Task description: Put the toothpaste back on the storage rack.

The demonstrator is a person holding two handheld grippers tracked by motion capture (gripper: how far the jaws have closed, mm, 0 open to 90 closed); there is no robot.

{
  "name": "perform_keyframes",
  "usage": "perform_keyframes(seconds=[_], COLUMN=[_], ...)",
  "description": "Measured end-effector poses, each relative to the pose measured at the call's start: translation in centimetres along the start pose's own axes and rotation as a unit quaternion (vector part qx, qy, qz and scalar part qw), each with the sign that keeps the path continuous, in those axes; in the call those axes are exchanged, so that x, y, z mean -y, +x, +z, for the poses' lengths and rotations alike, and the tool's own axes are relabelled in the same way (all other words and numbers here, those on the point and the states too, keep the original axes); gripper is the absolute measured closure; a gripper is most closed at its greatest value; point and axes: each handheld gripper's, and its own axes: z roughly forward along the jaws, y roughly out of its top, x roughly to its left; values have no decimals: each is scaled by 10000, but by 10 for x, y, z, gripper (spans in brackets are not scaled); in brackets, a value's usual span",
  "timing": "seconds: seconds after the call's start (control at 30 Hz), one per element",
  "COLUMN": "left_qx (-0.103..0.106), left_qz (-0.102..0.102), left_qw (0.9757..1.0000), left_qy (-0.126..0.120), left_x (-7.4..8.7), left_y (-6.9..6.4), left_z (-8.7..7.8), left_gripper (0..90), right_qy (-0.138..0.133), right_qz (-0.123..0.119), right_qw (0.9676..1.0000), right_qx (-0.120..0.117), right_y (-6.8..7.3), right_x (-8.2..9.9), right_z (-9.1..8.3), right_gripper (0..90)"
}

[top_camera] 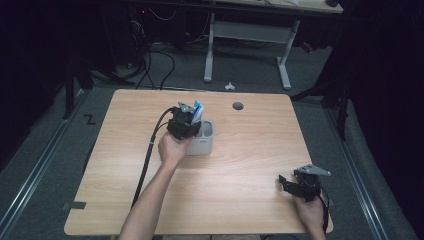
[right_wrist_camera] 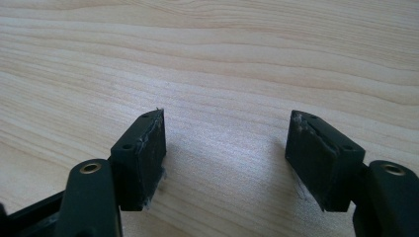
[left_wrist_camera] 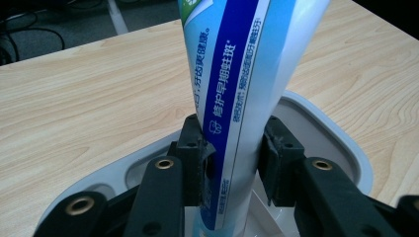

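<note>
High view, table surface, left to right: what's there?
Left gripper at the toothpaste tube → white holder → round hole in the tabletop → right gripper near the table's right front corner.

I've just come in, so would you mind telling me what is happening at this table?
A person is working with a tool in each hand. The left tool has a blue and white toothpaste tube between its jaws, standing in a white holder near the middle of the table. One jaw touches the tube; the other shows a slight gap, so the grip looks loose. The right tool rests open near the table's front right corner, holding nothing.
</note>
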Motion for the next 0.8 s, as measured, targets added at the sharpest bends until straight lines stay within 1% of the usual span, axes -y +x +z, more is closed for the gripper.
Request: perform_keyframes(seconds=[0.27, 0.37, 0.47, 0.6, 0.8], left_qx=[20, 18, 21, 52, 53], left_qz=[-17, -18, -26, 13, 40], left_qw=[10000, 10000, 10000, 9999, 9998], left_qy=[4, -18, -50, -102, -213], left_x=[0, 0, 0, 0, 0], left_y=[0, -1, -1, 0, 3], left_z=[-1, -2, -3, -6, -13], left_gripper=[618, 573, 537, 494, 474], right_qy=[2, -1, -1, 2, 1], right_qz=[8, 2, 1, 9, 11], right_qw=[10000, 10000, 10000, 10000, 10000], right_qx=[0, -2, -2, 1, 1], right_y=[0, 0, 0, 0, 0], right_x=[0, 0, 0, 0, 0], right_z=[0, 0, 0, 0, 0], right_gripper=[320, 320, 320, 320, 320])
